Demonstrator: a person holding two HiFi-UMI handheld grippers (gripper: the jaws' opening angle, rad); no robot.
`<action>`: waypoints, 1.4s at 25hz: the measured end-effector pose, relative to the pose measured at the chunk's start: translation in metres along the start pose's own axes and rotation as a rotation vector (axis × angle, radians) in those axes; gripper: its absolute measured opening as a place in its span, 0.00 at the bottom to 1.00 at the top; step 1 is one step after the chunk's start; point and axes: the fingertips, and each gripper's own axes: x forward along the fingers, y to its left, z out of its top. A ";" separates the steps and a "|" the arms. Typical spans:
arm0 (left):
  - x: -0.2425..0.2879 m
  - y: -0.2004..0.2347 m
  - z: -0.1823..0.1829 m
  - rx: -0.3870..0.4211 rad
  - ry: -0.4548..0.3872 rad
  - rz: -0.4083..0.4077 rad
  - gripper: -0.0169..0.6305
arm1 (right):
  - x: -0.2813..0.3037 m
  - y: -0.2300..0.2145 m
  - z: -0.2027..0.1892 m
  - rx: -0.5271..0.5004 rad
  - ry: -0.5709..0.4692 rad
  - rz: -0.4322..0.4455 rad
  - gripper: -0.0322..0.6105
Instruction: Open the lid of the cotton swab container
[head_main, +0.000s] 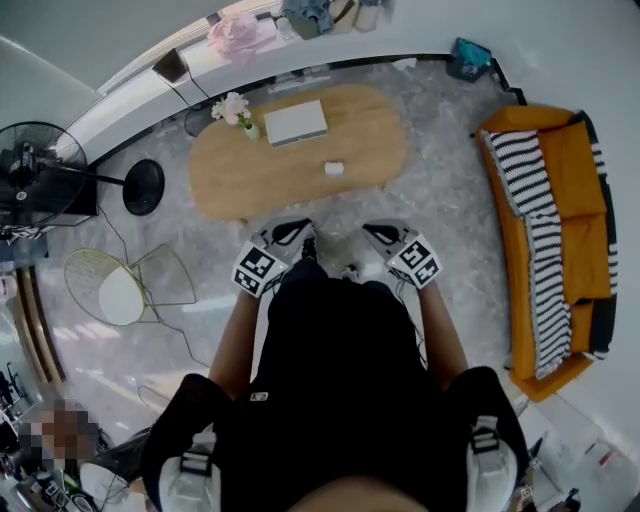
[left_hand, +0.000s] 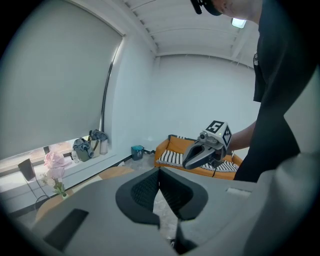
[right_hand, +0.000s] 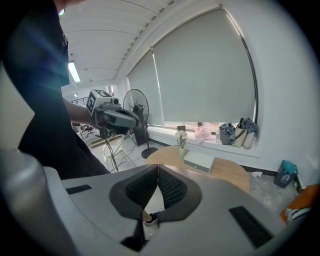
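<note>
Left gripper (head_main: 303, 235) and right gripper (head_main: 374, 234) both closed, empty. Likely target, the small white container (head_main: 334, 168), sits on the table (head_main: 230, 185) well ahead, about midway between them.

Operator wears a black short-sleeved top (head_main: 340, 380), with pale grey harness straps with black buckles (head_main: 193, 466) over both shoulders. Left gripper (head_main: 305, 238) and right gripper (head_main: 372, 233) have white-grey moulded shells. Each carries a white cube with black square markers (head_main: 257, 270). Black diamond-ribbed jaw pads (left_hand: 145, 189) sit in a dark surround. Dark rectangular insets (right_hand: 250, 225) on the shell faces. Thin dark cable (left_hand: 214, 172) under the right gripper.
</note>
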 end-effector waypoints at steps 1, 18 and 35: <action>0.005 0.005 0.004 0.003 -0.001 -0.013 0.03 | -0.001 -0.003 0.002 0.020 0.002 -0.011 0.04; 0.053 0.111 0.021 -0.009 -0.008 -0.179 0.03 | 0.080 -0.058 0.047 0.102 0.033 -0.064 0.04; 0.062 0.180 0.010 -0.019 -0.016 -0.285 0.03 | 0.134 -0.082 0.053 0.108 0.151 -0.107 0.04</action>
